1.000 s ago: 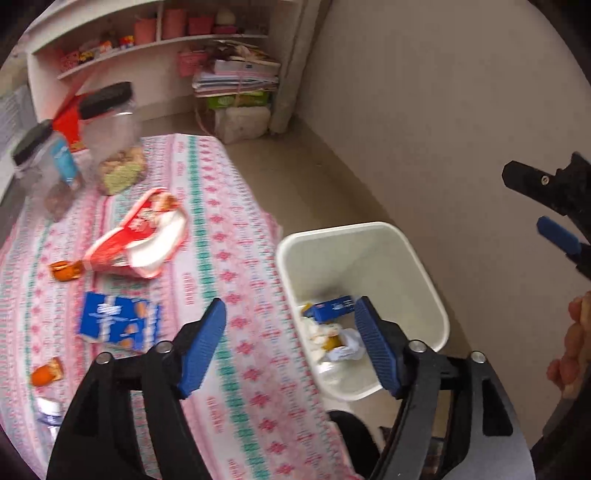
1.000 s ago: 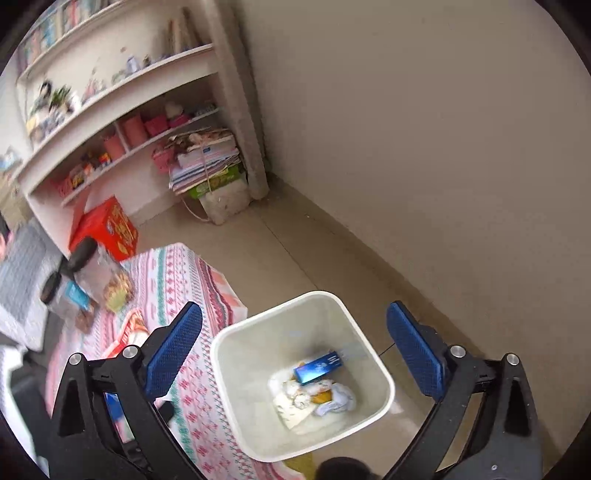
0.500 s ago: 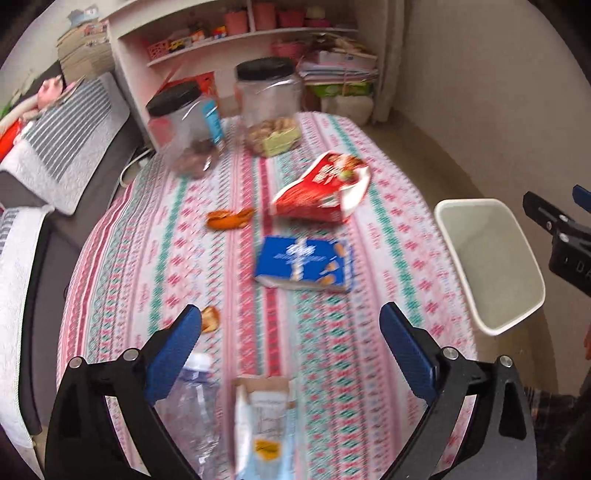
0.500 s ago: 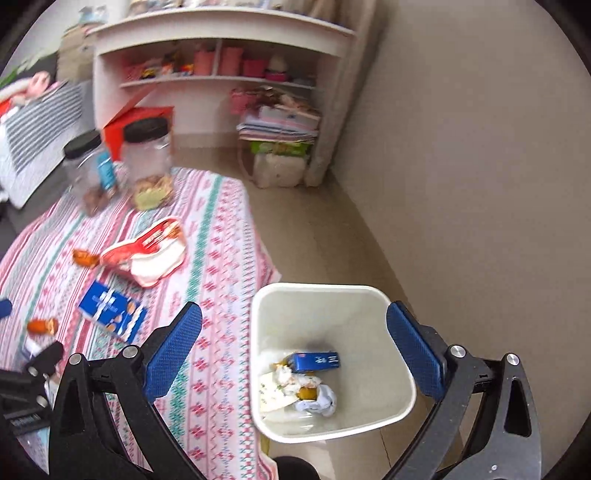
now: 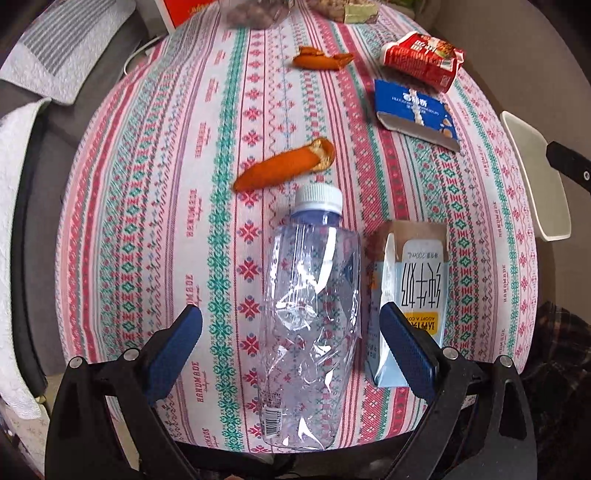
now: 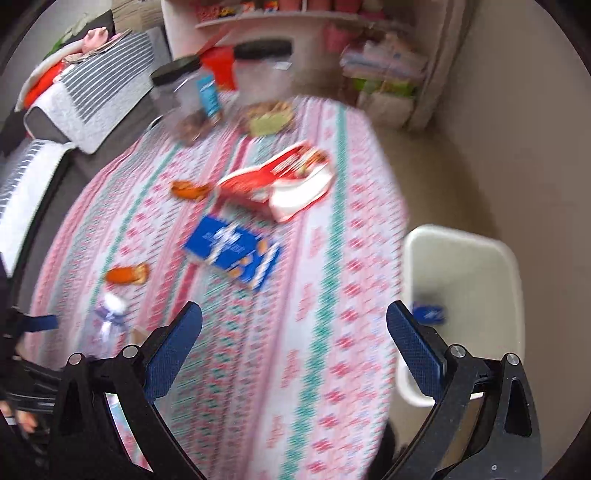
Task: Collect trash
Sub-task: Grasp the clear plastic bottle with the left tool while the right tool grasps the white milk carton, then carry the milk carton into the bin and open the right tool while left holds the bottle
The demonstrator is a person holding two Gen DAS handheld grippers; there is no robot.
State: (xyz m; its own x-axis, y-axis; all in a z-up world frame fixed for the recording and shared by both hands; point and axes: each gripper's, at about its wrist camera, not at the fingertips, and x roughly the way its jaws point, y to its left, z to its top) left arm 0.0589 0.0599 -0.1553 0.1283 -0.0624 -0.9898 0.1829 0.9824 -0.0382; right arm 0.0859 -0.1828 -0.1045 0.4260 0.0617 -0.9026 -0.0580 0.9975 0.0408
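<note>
My left gripper (image 5: 291,325) is open, low over the table, with a crushed clear plastic bottle (image 5: 310,317) lying between its fingers, cap pointing away. A light blue milk carton (image 5: 410,295) lies against the right finger. Orange peel (image 5: 284,168), more peel (image 5: 321,61), a blue biscuit box (image 5: 413,110) and a red snack packet (image 5: 421,61) lie farther off. My right gripper (image 6: 295,343) is open and empty above the table's right side. The white bin (image 6: 465,280) stands on the floor to the right, with trash inside.
Two black-lidded jars (image 6: 184,96) stand at the table's far end. A sofa with a striped cushion (image 6: 92,85) lies to the left. Shelves (image 6: 295,18) and stacked items stand against the far wall. The bin's rim (image 5: 535,177) shows off the table's right edge.
My left gripper swung from the bin to the table and dropped down around the bottle. My right gripper turned left from over the bin toward the table.
</note>
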